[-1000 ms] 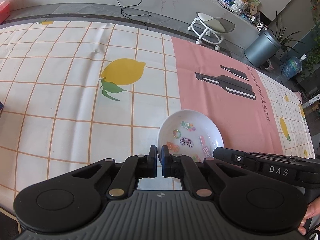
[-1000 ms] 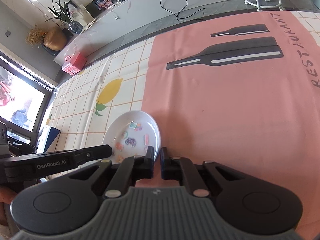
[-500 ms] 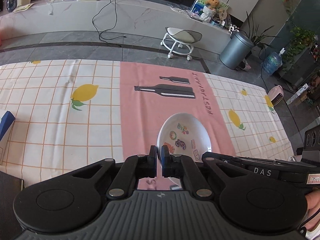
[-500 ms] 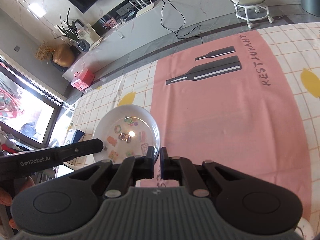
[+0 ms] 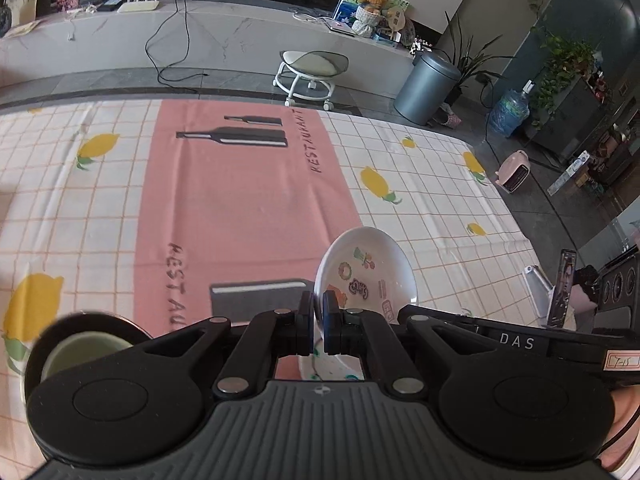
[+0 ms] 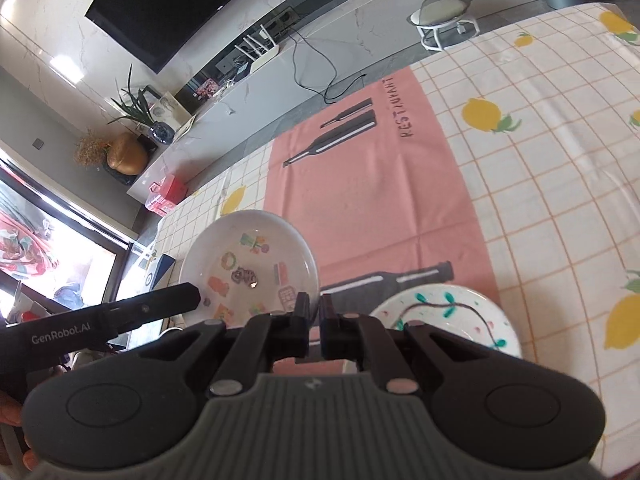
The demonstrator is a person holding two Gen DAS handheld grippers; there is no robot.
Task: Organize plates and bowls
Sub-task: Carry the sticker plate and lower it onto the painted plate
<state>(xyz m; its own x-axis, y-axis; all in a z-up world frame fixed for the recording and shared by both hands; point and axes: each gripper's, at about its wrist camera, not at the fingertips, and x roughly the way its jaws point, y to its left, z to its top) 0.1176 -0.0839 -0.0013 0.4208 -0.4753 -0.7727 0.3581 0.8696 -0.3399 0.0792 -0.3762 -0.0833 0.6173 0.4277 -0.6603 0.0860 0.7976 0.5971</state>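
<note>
A white bowl with colourful cartoon prints (image 5: pixel 366 276) is held in the air above the table by both grippers. My left gripper (image 5: pixel 318 318) is shut on the bowl's near rim. My right gripper (image 6: pixel 314 314) is shut on the rim at the bowl's (image 6: pixel 248 264) right side. A white plate with green and red squiggles (image 6: pixel 448 318) lies on the tablecloth below, just right of my right gripper; part of it shows under my left gripper (image 5: pixel 320 368). A dark bowl with a pale green inside (image 5: pixel 84 348) sits at the lower left.
The table carries a checked lemon-print cloth with a pink "RESTAURANT" panel (image 5: pixel 240 200). A clear glass plate edge (image 6: pixel 616 200) is faint at the right. A blue-and-white box (image 6: pixel 158 270) sits at the table's left edge. A stool (image 5: pixel 310 70) and bin (image 5: pixel 426 86) stand beyond.
Both grippers have lifted the cartoon bowl off the table and carried it toward the near side. The squiggle plate and the dark bowl have come into view below.
</note>
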